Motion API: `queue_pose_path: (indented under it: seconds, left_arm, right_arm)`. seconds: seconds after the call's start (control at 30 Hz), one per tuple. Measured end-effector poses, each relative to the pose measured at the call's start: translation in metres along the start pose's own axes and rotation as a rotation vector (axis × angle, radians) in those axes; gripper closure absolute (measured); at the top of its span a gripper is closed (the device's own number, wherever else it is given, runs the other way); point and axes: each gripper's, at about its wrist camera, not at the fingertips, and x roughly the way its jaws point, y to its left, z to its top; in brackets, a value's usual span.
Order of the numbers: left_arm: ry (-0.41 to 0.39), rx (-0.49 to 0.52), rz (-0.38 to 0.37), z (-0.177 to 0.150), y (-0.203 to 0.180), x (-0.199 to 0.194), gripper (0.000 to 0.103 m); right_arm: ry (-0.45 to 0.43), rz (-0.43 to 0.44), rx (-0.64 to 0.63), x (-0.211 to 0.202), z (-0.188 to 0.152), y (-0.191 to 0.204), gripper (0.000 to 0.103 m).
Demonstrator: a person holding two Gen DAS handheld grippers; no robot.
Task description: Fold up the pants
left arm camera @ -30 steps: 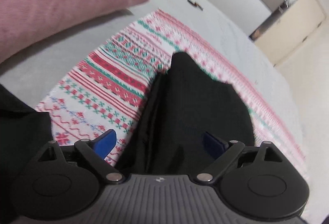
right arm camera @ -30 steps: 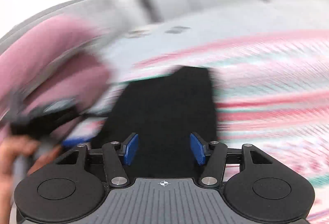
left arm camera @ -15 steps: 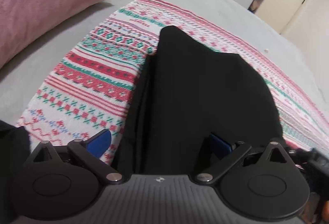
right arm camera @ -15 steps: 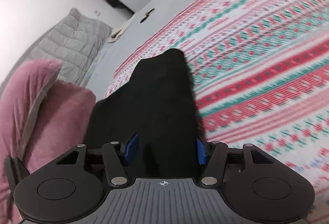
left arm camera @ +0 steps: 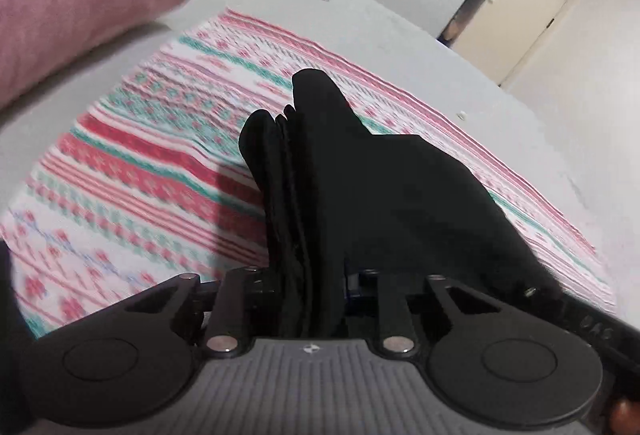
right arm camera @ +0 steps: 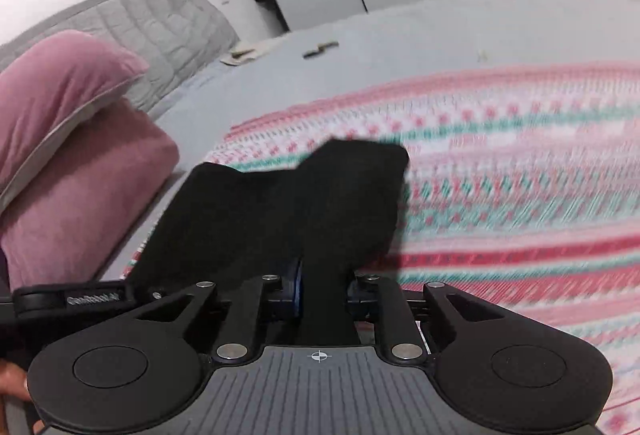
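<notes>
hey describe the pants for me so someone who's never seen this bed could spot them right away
Start at the grey bed, then find the red, white and green patterned blanket spread across it. The pants are the plain black cloth above that blanket, pinched in both grippers' jaws; nothing else there is solid black, and the pink pillows sit off to the side.

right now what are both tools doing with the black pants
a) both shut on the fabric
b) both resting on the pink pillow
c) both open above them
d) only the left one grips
a: the left tool has bunched black pants pinched between its fingers, and the right tool is likewise clamped on the cloth above the patterned blanket.
</notes>
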Motion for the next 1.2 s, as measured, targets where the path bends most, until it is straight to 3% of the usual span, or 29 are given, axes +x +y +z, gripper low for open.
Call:
queue_pose_path:
  seconds: [0.17, 0.37, 0.4, 0.47, 0.53, 0.57, 0.63, 0.7, 0.73, 0.8, 0.93, 1.0, 1.07, 1.1, 1.13, 1.17, 1.2]
  left_arm:
    - [0.057, -0.057, -0.12, -0.023, -0.05, -0.003, 0.061]
    - [0.109, -0.004, -0.254, -0.076, -0.137, 0.001, 0.06]
    - [0.118, 0.006, -0.255, -0.085, -0.148, 0.005, 0.059]
    - [0.156, 0.046, -0.19, -0.1, -0.166, 0.019, 0.058]
    - [0.176, 0.055, -0.111, -0.109, -0.172, 0.033, 0.051]
    - [0.182, 0.044, -0.116, -0.109, -0.17, 0.036, 0.047]
    - [0.188, 0.011, -0.12, -0.105, -0.164, 0.039, 0.042]
    - [0.178, -0.002, -0.126, -0.099, -0.154, 0.038, 0.033]
    - [0.172, -0.017, -0.126, -0.095, -0.148, 0.039, 0.026]
    - [0.153, -0.073, -0.13, -0.089, -0.135, 0.04, 0.018]
    - [0.13, -0.08, -0.144, -0.085, -0.136, 0.044, 0.015]
    - [0.119, -0.041, -0.146, -0.086, -0.143, 0.048, 0.015]
    - [0.12, -0.004, -0.158, -0.089, -0.154, 0.05, 0.016]
    - [0.119, 0.01, -0.17, -0.09, -0.155, 0.051, 0.02]
    - [0.119, 0.021, -0.177, -0.091, -0.157, 0.052, 0.031]
    - [0.122, 0.028, -0.178, -0.091, -0.158, 0.054, 0.044]
    - [0.125, 0.032, -0.184, -0.092, -0.159, 0.056, 0.047]
  right_arm:
    - [-0.011, -0.062, -0.107, -0.059, 0.009, -0.024, 0.089]
    - [-0.049, -0.141, -0.147, -0.159, 0.008, -0.09, 0.089]
    - [-0.049, -0.151, -0.138, -0.171, 0.004, -0.105, 0.089]
    - [-0.02, -0.168, -0.12, -0.179, -0.012, -0.138, 0.087]
    - [0.069, -0.169, -0.035, -0.169, -0.039, -0.179, 0.076]
    - [0.107, -0.152, 0.049, -0.163, -0.058, -0.204, 0.074]
    - [0.096, -0.093, 0.232, -0.158, -0.084, -0.246, 0.067]
    - [0.105, -0.009, 0.346, -0.163, -0.066, -0.258, 0.052]
    - [0.07, 0.026, 0.32, -0.166, -0.058, -0.259, 0.042]
    - [0.065, 0.024, 0.276, -0.162, -0.044, -0.26, 0.035]
    - [0.102, -0.017, 0.324, -0.129, -0.038, -0.277, 0.036]
    - [0.062, -0.016, 0.343, -0.121, -0.04, -0.283, 0.037]
    - [0.044, -0.031, 0.325, -0.12, -0.042, -0.278, 0.049]
    - [0.047, -0.036, 0.309, -0.117, -0.041, -0.274, 0.067]
    - [0.048, -0.038, 0.293, -0.115, -0.041, -0.272, 0.076]
    - [0.036, -0.055, 0.275, -0.114, -0.04, -0.268, 0.077]
    - [0.023, -0.064, 0.261, -0.114, -0.04, -0.264, 0.084]
